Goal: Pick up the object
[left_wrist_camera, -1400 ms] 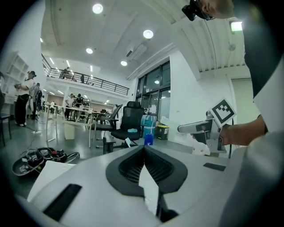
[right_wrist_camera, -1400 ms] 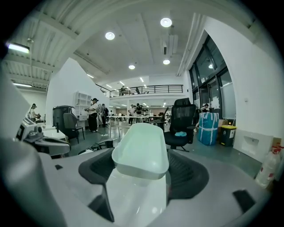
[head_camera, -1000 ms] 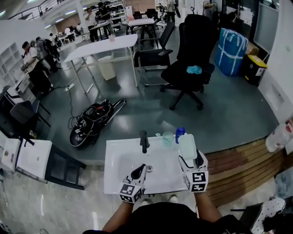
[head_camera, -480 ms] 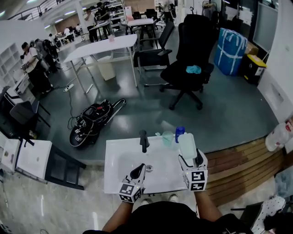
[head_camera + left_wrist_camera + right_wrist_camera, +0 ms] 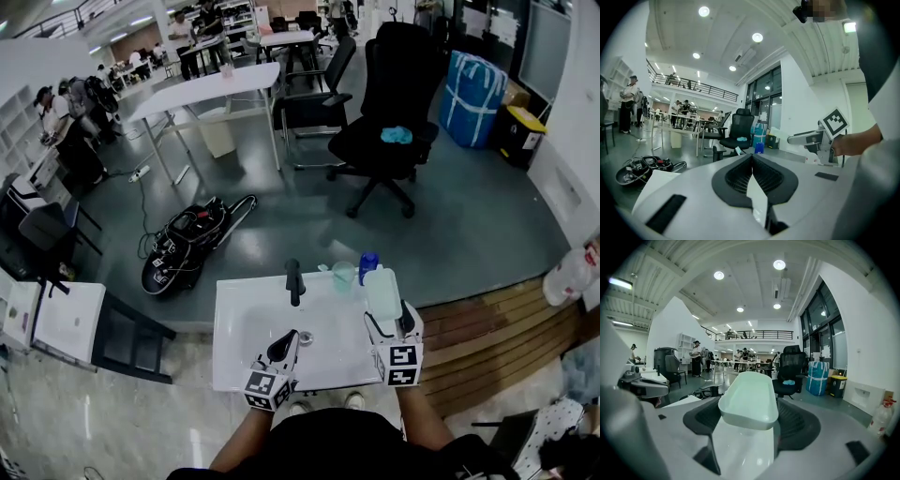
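A: Where is the object seen?
B: A pale green oblong dish (image 5: 749, 399) is pinched by the right gripper (image 5: 385, 321), held over the right side of the white sink (image 5: 234, 323), near a blue bottle (image 5: 368, 265).
A: Left gripper (image 5: 752, 176)?
B: Jaws pressed together, nothing gripped; it is held over the sink's front edge, below the black faucet (image 5: 294, 284).

Dish (image 5: 382, 292) above sink's (image 5: 239, 330) right edge; faucet (image 5: 294, 281), cup (image 5: 343, 277), bottle (image 5: 367, 265) behind

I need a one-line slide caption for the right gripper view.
The right hand-held gripper holds a pale green oblong dish between its jaws, facing an office with a black chair.
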A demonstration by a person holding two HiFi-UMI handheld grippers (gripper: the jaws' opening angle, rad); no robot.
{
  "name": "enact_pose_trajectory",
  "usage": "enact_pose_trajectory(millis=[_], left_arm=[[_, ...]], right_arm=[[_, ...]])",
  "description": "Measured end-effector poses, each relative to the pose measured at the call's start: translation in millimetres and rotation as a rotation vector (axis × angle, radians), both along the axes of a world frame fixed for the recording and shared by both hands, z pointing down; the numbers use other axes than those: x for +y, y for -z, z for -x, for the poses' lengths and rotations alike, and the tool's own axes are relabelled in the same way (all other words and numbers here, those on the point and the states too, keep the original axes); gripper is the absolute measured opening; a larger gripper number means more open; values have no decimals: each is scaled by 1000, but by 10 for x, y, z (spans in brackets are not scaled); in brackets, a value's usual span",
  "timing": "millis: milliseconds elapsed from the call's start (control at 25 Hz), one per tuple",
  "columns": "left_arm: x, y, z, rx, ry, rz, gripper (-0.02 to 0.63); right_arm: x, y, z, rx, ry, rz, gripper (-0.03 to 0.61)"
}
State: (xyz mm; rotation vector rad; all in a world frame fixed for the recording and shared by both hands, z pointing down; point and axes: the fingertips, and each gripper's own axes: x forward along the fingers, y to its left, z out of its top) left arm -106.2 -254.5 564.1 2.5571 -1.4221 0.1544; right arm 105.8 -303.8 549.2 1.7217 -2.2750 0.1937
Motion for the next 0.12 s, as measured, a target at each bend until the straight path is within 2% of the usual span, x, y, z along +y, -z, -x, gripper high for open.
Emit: enact_pose_trajectory(millis=[120], left_arm=[[-14, -7, -5, 2, -4, 1, 20]], right_arm=[[-32, -16, 11, 4, 2, 0, 383]])
